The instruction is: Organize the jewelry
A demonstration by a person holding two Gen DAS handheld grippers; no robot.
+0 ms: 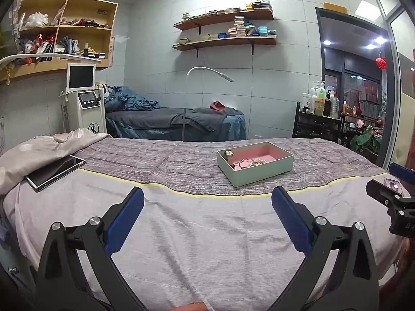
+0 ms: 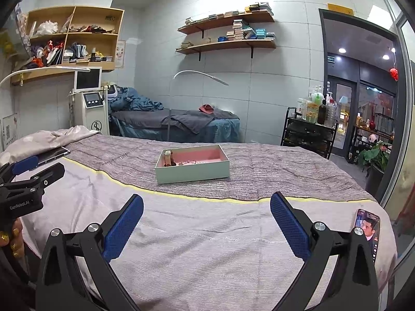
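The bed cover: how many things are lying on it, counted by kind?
Jewelry box: 1
Tablet: 1
Phone: 1
Total: 3

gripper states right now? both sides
Left gripper: open, holding nothing, above the bed, short of the jewelry box.
Right gripper: open, holding nothing.

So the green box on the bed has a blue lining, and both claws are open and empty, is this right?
Not quite: the lining of the green box is pink, not blue, as the right wrist view shows. The left claw and right claw are indeed open and empty.
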